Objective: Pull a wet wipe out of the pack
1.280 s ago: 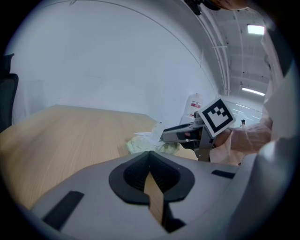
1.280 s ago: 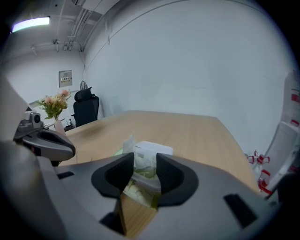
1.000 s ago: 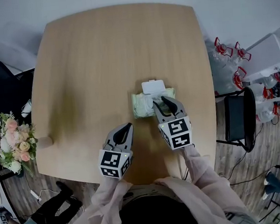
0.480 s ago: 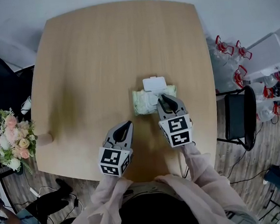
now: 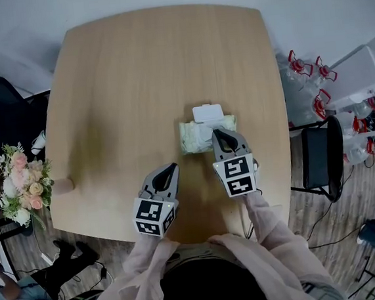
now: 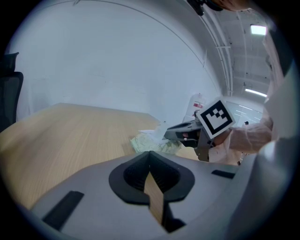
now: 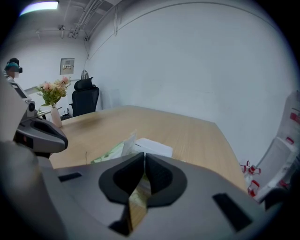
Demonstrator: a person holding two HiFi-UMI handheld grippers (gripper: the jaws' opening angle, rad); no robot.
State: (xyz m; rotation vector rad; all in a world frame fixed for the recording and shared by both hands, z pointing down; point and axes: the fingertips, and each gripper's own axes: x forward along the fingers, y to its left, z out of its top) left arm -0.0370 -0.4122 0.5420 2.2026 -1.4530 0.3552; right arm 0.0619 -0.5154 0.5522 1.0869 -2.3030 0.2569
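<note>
The right gripper [image 5: 217, 133], whose jaws have just been closing, seems to pinch the wet wipe [image 7: 129, 143] poking from the pack [image 5: 190, 138] on the table [image 5: 134, 72], ready to pull, while the left gripper [image 5: 172, 169], pressed together and empty, waits near the pack.

Colours were: light wooden bench [image 5: 135, 85], faint grain | soft pale-green wipe pack [image 5: 189, 138], white lid [image 5: 208, 113] | white wet wipe [image 7: 128, 143] | left hand-held gripper [image 5: 168, 173] and right hand-held gripper [image 5: 219, 135] grey, black pads, black-and-white square-patterned cubes | pale pink sleeve [image 5: 267, 224] | pink-and-cream flowers [image 5: 23, 188]
</note>
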